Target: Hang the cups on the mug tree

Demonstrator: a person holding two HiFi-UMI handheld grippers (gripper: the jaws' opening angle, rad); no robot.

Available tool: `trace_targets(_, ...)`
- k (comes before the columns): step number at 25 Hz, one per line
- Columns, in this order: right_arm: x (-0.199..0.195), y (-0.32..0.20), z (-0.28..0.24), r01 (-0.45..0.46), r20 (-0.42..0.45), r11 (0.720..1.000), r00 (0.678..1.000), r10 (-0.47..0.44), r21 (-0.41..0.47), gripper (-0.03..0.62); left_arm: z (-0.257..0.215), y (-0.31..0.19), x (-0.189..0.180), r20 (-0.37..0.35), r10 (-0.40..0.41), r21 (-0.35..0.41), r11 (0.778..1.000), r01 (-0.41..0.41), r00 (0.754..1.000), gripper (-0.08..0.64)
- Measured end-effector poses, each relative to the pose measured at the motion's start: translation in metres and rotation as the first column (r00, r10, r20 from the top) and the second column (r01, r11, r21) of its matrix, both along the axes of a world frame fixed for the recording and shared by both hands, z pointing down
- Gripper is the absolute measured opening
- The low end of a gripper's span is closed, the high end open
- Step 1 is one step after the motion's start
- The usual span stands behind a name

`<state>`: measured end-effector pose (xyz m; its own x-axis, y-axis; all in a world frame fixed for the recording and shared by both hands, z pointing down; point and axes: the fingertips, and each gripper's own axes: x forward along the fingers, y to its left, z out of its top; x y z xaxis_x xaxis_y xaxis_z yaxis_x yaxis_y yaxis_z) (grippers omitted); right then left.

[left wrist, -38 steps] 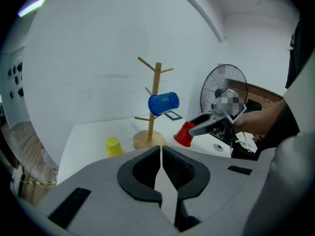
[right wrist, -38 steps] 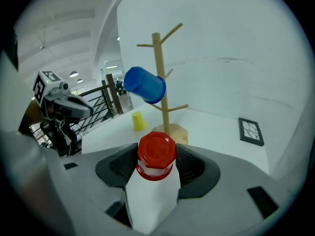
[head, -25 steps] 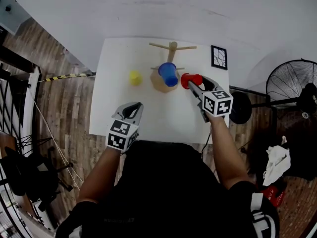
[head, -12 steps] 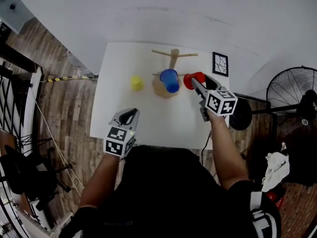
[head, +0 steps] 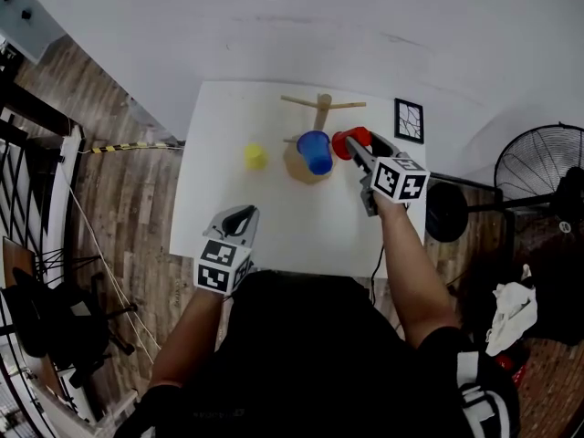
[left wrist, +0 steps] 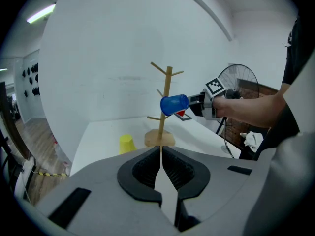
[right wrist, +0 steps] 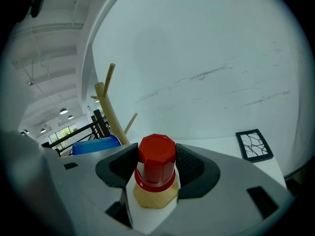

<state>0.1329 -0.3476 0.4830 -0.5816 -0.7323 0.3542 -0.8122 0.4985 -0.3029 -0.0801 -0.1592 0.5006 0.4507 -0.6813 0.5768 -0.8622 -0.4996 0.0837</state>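
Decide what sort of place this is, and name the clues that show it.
Probably a lab or studio room set up for recording, not a kitchen: a white table against a bare white wall, a black-framed pattern card on it, and a pedestal fan on wood-plank floor.

White table (head: 274,217), black-framed card (head: 409,120), floor fan (head: 538,167), possibly crumpled cloth (head: 511,310)

mug tree (left wrist: 158,139): bare matt wood | red cup (right wrist: 156,156): glossy plastic | table (head: 274,210): smooth matt
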Motion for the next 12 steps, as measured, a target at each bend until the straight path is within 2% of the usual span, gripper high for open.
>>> trace_targets(4, -0.009, -0.003, 0.017, 0.002, 0.003, 0.999, 1.0, -0.002, -0.037, 0.233, 0.002, 0.002, -0.003, 0.002, -0.008, -0.004, 1.0, 0.008, 1.0, 0.027)
trace_targets(12, -0.019, 0.008, 0.048, 0.02, -0.043, 0.994, 0.999, -0.024, -0.103, 0.233, 0.004, 0.007, -0.01, 0.002, -0.022, -0.012, 1.0, 0.022, 1.0, 0.028)
